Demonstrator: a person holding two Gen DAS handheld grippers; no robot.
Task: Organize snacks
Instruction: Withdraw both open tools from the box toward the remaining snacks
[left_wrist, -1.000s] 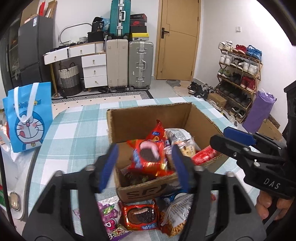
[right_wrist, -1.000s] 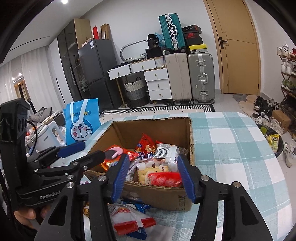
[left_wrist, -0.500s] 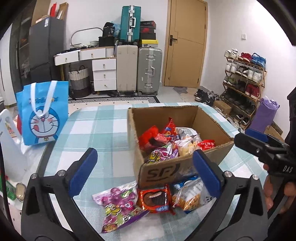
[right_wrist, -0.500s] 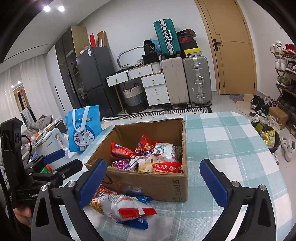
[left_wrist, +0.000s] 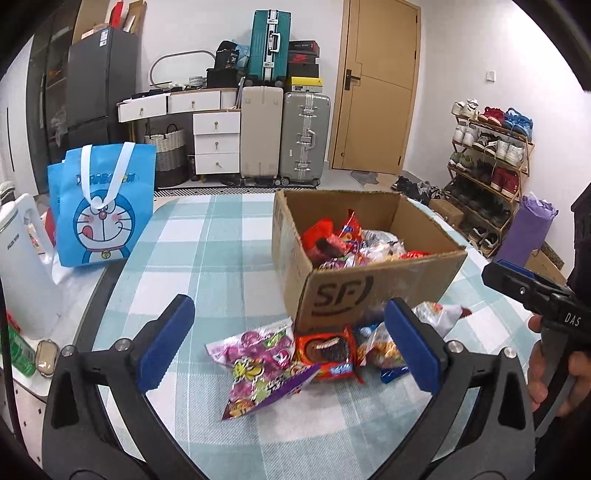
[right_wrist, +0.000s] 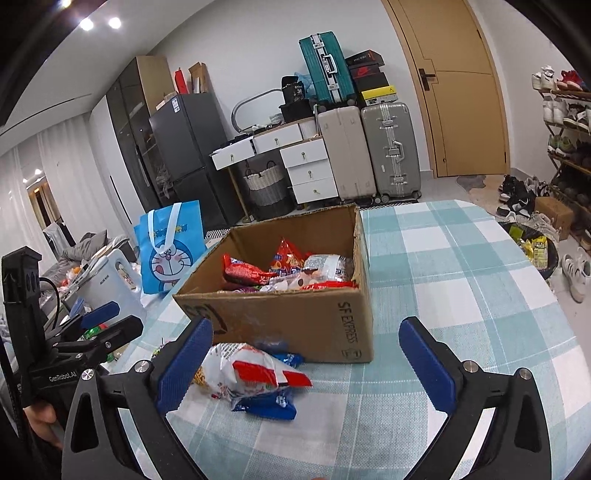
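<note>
- We held the left gripper (left_wrist: 288, 339) above the checked tablecloth (left_wrist: 207, 258) with its blue pads spread wide and nothing between them; the loose packets lay at twelve o'clock from it, just beyond the tips.
- Our right gripper (right_wrist: 303, 354) was likewise wide apart and empty, with a white-and-red packet (right_wrist: 247, 373) at about ten o'clock, just inside its left pad.
- Between the left pads lay a purple candy bag (left_wrist: 258, 365) and, touching it at three o'clock, a red cookie packet (left_wrist: 327, 352); further packets crowded against the front wall of the cardboard box (left_wrist: 369, 288).
- We judged the step in hand to be choosing the next loose snack, since the box already held a heap of packets and several still lay on the cloth.
- The next move, as we saw it, called for lowering one gripper over a single packet and closing across its short side.
- The purple bag's long axis ran roughly from seven to one o'clock, its lower corner pointing toward us; the cookie packet lay nearly square-on, though the fisheye made its exact heading hard to judge.
- A blue cartoon bag (left_wrist: 103, 206) stood well apart at ten o'clock.
</note>
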